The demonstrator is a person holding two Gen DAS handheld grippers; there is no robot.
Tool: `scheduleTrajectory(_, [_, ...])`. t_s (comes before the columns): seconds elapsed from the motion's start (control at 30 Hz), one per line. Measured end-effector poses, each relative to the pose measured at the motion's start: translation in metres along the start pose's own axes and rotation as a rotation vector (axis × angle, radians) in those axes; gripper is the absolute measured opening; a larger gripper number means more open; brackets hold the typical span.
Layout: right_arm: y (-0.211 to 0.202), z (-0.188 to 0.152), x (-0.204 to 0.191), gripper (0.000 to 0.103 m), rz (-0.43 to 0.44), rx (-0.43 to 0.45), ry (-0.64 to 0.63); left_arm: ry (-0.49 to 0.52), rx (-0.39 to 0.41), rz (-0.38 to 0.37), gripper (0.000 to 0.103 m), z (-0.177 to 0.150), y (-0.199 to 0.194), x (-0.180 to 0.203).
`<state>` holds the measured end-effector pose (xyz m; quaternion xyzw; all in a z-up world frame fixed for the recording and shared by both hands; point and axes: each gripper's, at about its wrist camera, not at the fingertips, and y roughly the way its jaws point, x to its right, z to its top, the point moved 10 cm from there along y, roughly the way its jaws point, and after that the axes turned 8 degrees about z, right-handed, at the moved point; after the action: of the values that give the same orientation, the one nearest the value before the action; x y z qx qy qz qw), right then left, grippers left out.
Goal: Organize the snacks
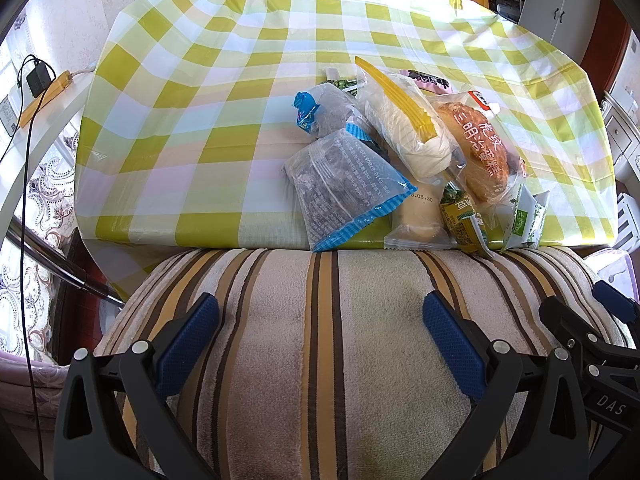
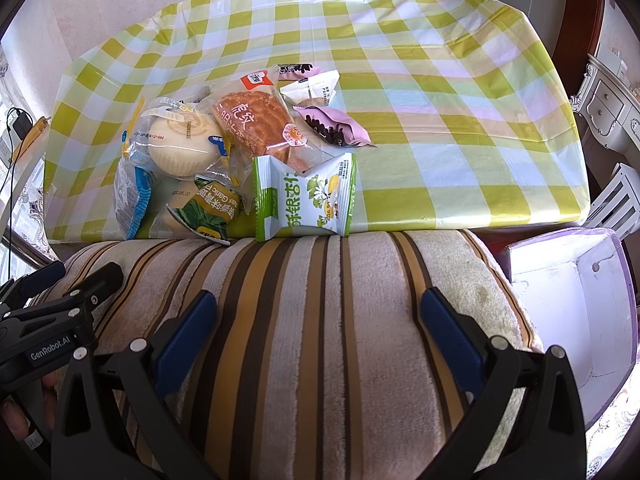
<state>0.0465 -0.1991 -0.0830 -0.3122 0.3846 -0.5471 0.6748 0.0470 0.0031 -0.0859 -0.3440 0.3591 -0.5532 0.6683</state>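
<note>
A heap of packaged snacks lies at the near edge of the checked table (image 1: pixel 224 80). It holds a blue-edged bag of dark pieces (image 1: pixel 340 188), a white bun (image 1: pixel 404 140) in clear wrap, a brown cake (image 1: pixel 476 152) and small green packets (image 1: pixel 464 216). In the right wrist view the same heap shows the white bun (image 2: pixel 184 148), the brown cake (image 2: pixel 256 124), a green-and-white packet (image 2: pixel 304 200) and a pink packet (image 2: pixel 332 128). My left gripper (image 1: pixel 320 328) and right gripper (image 2: pixel 318 328) both hang open over the striped cushion, short of the snacks, holding nothing.
A striped cushion (image 1: pixel 320 340) fills the foreground below both grippers. An open white box (image 2: pixel 572 304) with purple walls stands to the right of the cushion. A cable and power strip (image 1: pixel 44 96) lie left of the table. White furniture (image 2: pixel 608 108) stands at the right.
</note>
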Motion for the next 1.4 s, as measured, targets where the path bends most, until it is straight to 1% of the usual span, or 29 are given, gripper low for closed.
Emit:
scheduleTrajectory(0.33, [0.001, -0.001, -0.001, 0.102, -0.004, -0.007, -0.004, -0.003, 0.001, -0.004, 0.099, 0.0, 0.0, 0.0])
scheduleTrajectory(0.53, [0.003, 0.0, 0.0, 0.102, 0.013, -0.036, 0.008, -0.041, 0.013, -0.043, 0.098, 0.003, -0.002, 0.0])
scheduleTrajectory(0.63, [0.004, 0.002, 0.001, 0.102, 0.032, -0.069, 0.015, -0.059, 0.02, -0.061, 0.097, 0.004, -0.003, -0.001])
scheduleTrajectory(0.7, [0.004, 0.003, 0.001, 0.102, 0.048, -0.096, 0.017, -0.074, 0.028, -0.082, 0.096, 0.007, -0.005, -0.002])
scheduleTrajectory(0.73, [0.005, 0.004, 0.001, 0.102, 0.057, -0.1, 0.024, -0.081, 0.033, -0.094, 0.094, 0.008, -0.006, -0.001])
scheduleTrajectory(0.8, [0.005, 0.008, 0.001, 0.102, 0.094, -0.081, 0.052, -0.096, 0.042, -0.117, 0.092, 0.013, -0.007, -0.001])
scheduleTrajectory(0.87, [0.005, 0.014, 0.0, 0.102, 0.133, -0.067, 0.063, -0.121, 0.062, -0.151, 0.085, 0.019, -0.009, -0.001])
scheduleTrajectory(0.93, [0.008, 0.021, 0.0, 0.102, 0.151, -0.069, 0.057, -0.145, 0.093, -0.184, 0.085, 0.028, -0.014, 0.0])
scheduleTrajectory(0.97, [0.008, 0.025, 0.001, 0.102, 0.157, -0.056, 0.06, -0.15, 0.11, -0.201, 0.085, 0.032, -0.017, 0.001])
scheduleTrajectory(1.03, [0.01, 0.032, 0.004, 0.102, 0.158, -0.029, 0.066, -0.145, 0.131, -0.23, 0.084, 0.041, -0.02, 0.007])
scheduleTrajectory(1.17, [0.022, 0.044, 0.009, 0.102, 0.148, -0.051, 0.076, -0.144, 0.159, -0.296, 0.081, 0.059, -0.023, 0.02])
scheduleTrajectory(1.23, [0.028, 0.047, 0.01, 0.102, 0.146, -0.061, 0.08, -0.156, 0.155, -0.33, 0.081, 0.067, -0.021, 0.025])
scheduleTrajectory(1.4, [0.036, 0.057, 0.006, 0.102, 0.131, -0.064, 0.047, -0.199, 0.137, -0.423, 0.075, 0.082, -0.016, 0.038])
